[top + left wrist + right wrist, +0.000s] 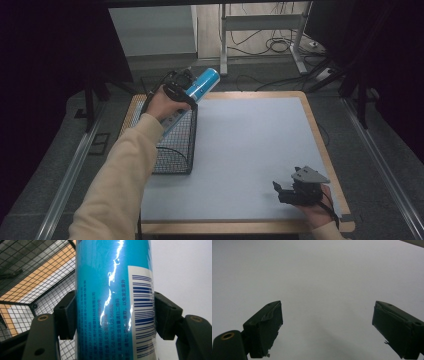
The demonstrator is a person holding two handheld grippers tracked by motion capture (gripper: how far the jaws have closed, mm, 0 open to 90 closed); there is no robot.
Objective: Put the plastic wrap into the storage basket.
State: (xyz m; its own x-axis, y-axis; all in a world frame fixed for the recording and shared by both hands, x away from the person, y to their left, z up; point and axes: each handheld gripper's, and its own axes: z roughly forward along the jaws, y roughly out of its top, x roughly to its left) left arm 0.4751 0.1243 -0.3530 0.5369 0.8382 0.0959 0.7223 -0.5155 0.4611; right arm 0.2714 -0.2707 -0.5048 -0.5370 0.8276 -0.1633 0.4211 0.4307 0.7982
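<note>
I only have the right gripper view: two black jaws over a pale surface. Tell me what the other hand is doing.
Observer: The left gripper is clamped on a blue can, held in the air above the far end of a black wire basket.
Operator: Confirm the grip is solid.
Observer: In the left gripper view both pads press the blue can's sides, one of them by the barcode label.
Operator: Say how the can is lying.
Observer: From the high view it is tilted, its top pointing up and away from the person.
Operator: Report where my gripper sits.
Observer: The right gripper rests open at the near right corner of the table, far from the basket.
</note>
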